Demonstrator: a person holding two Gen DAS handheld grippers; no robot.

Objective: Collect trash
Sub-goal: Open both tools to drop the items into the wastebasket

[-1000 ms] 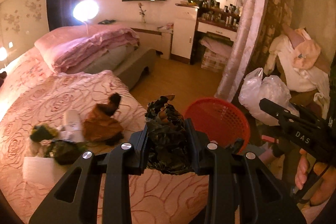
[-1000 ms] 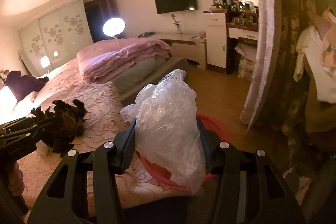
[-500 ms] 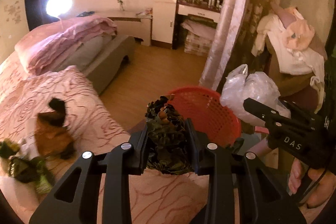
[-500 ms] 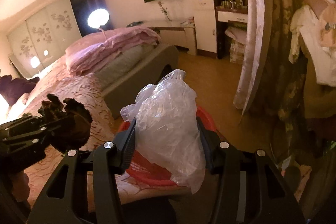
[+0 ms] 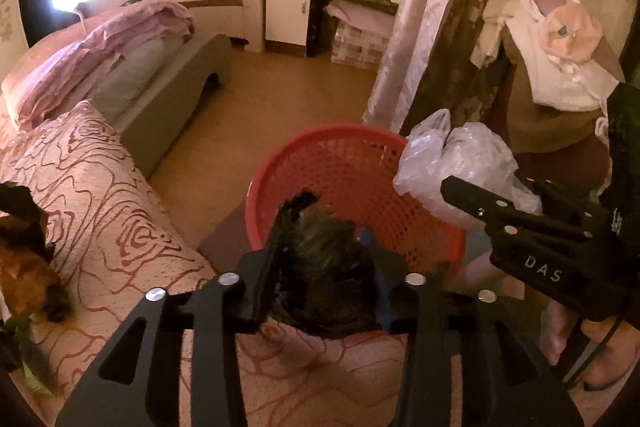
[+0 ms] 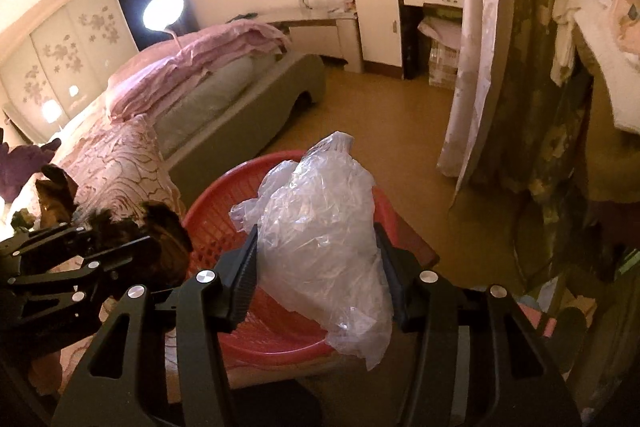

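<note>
Bedroom: one red basket [image 5: 352, 163], two tongs-held scraps.

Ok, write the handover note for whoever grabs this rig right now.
Left gripper: jaws have just been opening, with the dark wrapper loose between them, above the basket.
Right gripper: shut on the bag, over the basket's rim.
Done: both pieces are at the basket.
Left: let both drop in, then fetch the trash lying on the bed.
</note>
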